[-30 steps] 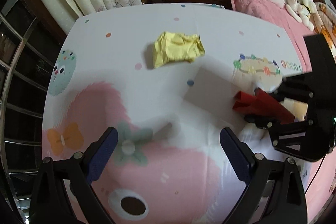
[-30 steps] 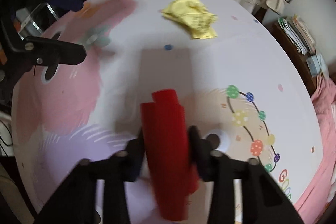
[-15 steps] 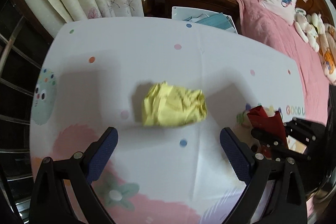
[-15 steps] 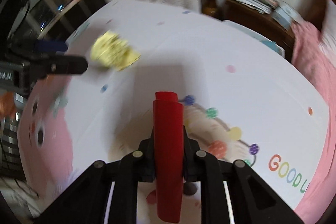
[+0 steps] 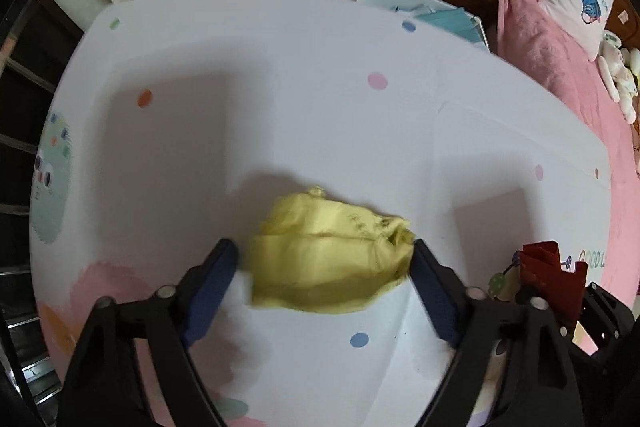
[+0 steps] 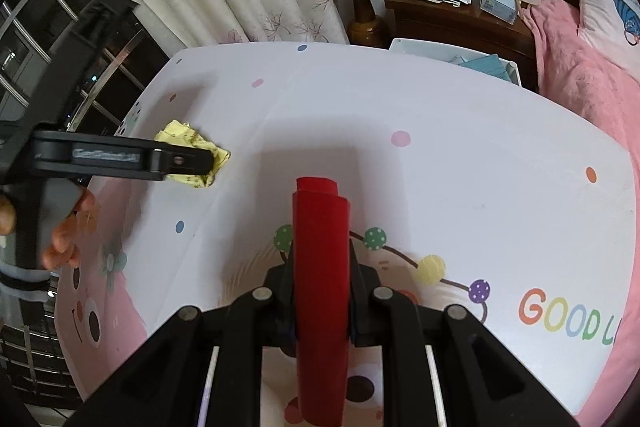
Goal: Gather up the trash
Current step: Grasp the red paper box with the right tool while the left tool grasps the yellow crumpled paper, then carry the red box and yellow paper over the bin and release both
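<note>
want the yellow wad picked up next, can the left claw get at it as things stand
Probably yes. The left claw already straddles the crumpled yellow paper, with its jaws closing and nothing else between them. The right claw, shut on red paper, sits off to the side.

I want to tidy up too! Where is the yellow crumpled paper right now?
The yellow crumpled paper lies on the white patterned table, between the closing jaws of the left gripper. In the right wrist view it sits far left, partly behind that gripper.

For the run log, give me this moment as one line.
left gripper: closing around yellow paper wad | right gripper: shut on red paper roll
</note>
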The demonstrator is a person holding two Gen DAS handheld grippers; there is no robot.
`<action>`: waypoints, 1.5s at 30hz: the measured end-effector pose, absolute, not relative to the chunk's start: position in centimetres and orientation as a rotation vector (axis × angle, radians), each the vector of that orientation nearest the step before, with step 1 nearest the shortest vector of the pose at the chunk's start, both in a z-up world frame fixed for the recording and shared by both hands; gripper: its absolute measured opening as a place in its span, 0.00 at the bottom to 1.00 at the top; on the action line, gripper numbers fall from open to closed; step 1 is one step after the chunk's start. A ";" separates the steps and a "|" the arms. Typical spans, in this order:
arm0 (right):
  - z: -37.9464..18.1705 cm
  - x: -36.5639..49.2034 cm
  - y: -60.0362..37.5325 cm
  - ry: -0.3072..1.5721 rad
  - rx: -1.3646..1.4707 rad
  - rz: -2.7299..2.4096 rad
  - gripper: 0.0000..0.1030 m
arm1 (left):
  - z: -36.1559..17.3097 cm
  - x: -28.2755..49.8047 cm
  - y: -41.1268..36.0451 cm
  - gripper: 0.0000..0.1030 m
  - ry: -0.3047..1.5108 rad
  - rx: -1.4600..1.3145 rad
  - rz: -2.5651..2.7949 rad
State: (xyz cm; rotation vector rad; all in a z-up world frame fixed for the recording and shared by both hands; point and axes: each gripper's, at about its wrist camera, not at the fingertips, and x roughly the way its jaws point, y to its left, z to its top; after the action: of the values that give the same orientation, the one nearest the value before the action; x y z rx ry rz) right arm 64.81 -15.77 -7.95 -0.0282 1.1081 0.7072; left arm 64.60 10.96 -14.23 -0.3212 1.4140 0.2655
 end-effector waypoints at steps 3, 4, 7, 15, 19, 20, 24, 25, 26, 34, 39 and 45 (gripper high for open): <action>-8.0 64.6 -16.1 1.109 -0.019 0.707 0.16 | -14.2 65.0 10.1 0.68 1.393 -0.254 0.266; -8.0 64.6 -16.2 1.109 -0.016 0.705 0.16 | -14.2 65.0 9.9 0.64 1.384 -0.238 0.262; -8.0 64.2 -16.3 1.113 -0.011 0.698 0.16 | -14.0 64.7 9.2 0.57 1.364 -0.221 0.247; -7.8 61.0 -16.4 1.123 -0.005 0.692 0.16 | -12.9 60.9 7.8 0.50 1.318 -0.185 0.219; -7.5 58.1 -16.2 1.127 -0.003 0.686 0.16 | -11.6 57.8 6.5 0.50 1.306 -0.155 0.180; -7.4 57.3 -16.2 1.129 0.000 0.684 0.16 | -11.2 56.8 6.2 0.50 1.300 -0.146 0.168; -6.8 53.7 -15.7 1.134 0.018 0.671 0.16 | -9.5 52.3 5.4 0.50 1.273 -0.126 0.131; -6.6 52.4 -15.5 1.136 0.029 0.664 0.16 | -9.2 51.1 5.4 0.50 1.268 -0.123 0.125; -6.5 51.4 -15.3 1.137 0.036 0.659 0.16 | -8.7 49.6 5.4 0.50 1.264 -0.120 0.115; -4.4 41.0 -13.5 1.121 0.093 0.603 0.16 | -5.6 37.8 5.7 0.50 1.207 -0.101 0.020; -3.3 33.4 -12.5 1.084 0.148 0.557 0.16 | -3.9 29.9 6.5 0.51 1.164 -0.060 -0.023; -2.7 23.9 -10.8 1.063 0.201 0.496 0.16 | -2.7 21.4 6.9 0.51 1.113 -0.005 -0.095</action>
State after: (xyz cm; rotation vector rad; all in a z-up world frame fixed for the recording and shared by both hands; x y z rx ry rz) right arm 23.92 -10.83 -2.66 0.2007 1.0631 0.4961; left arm 21.38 6.86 -2.66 -0.0054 1.1135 -0.0946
